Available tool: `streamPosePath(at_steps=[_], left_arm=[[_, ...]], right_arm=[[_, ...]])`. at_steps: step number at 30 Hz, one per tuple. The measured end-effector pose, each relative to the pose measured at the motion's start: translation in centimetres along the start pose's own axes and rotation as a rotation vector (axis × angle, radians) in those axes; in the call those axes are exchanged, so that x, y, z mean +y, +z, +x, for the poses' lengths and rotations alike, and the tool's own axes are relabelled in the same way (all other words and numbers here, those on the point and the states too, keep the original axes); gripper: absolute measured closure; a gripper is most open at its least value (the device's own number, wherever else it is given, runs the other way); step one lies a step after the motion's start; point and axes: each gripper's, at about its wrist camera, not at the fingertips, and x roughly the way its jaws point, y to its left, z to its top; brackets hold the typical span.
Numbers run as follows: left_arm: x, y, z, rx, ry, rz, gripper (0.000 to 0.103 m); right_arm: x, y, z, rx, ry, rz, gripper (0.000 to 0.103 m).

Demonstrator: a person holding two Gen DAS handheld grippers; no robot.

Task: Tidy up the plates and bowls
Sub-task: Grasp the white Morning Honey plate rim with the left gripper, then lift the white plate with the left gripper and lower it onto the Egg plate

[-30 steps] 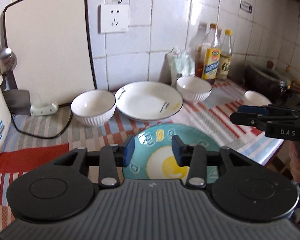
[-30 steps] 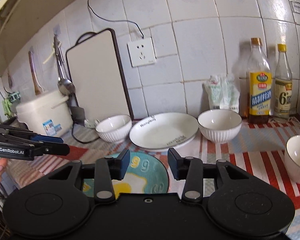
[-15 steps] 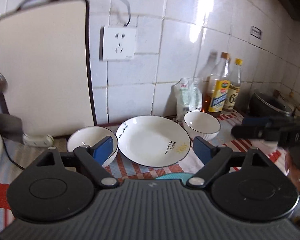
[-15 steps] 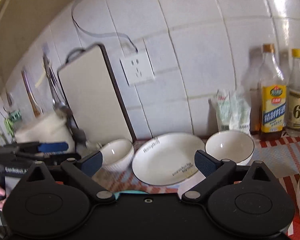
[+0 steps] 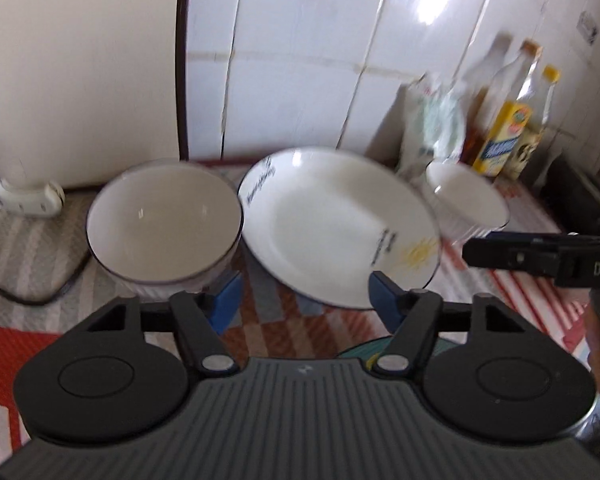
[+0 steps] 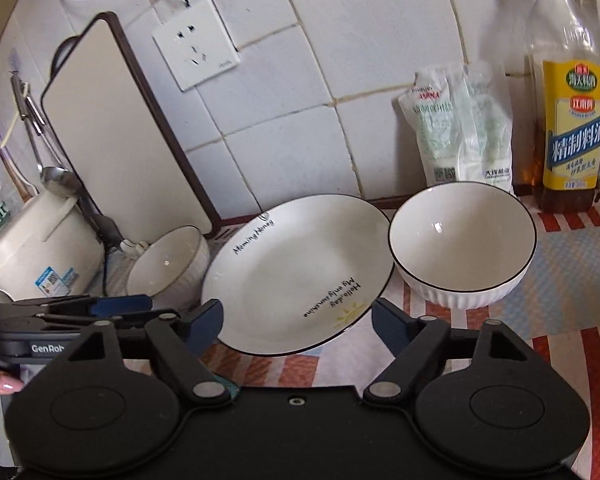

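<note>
1. Plates and bowls sit in a row by the tiled wall. From the left wrist view, the white plate [image 5: 336, 224] is in the middle. One white bowl [image 5: 164, 220] is just beside it on the left and a second bowl [image 5: 466, 204] is on its right.
2. The left gripper [image 5: 304, 304] hangs low in front of the plate's near rim. Its blue pads are apart and closing, with only the striped cloth [image 5: 284, 320] between them.
3. I think the plate is the next thing to grab. Slide one pad under the rim and one over it before you squeeze.
4. From the right wrist view, the right gripper [image 6: 298, 320] is also at the plate's [image 6: 300, 272] near rim. Its pads are apart and closing, and they do not touch the plate yet.
5. Go slowly here. The bowl [image 6: 462, 240] on the right is very close to the plate, so a bump could push it.
6. The oil bottle [image 6: 568, 120] stands behind that bowl, so keep the move low and short.
</note>
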Motion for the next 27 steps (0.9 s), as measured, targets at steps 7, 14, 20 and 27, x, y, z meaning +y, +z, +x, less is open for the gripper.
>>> streamPosePath(at_steps=[7,14,20,27], left_arm=[[-0.2,0.8,4.2,0.077,0.079,0.037,0.068],[-0.2,1.2,5.3,0.076,0.112,0.034,0.075],[0.3,1.1,5.1,0.092,0.124,-0.023,0.076],[0.3,1.1,5.0,0.100,0.115,-0.103,0.083]], right_arm=[[-1.2,0.1,3.0,0.024,-0.056,0.012,0.043],[-1.2,0.5,5.1,0.034,-0.149,-0.067,0.047],[-1.4,0.5,5.7,0.028,-0.176,-0.078,0.047],[-0.9,-0.1,5.0,-0.004,-0.160,-0.087,0.053]])
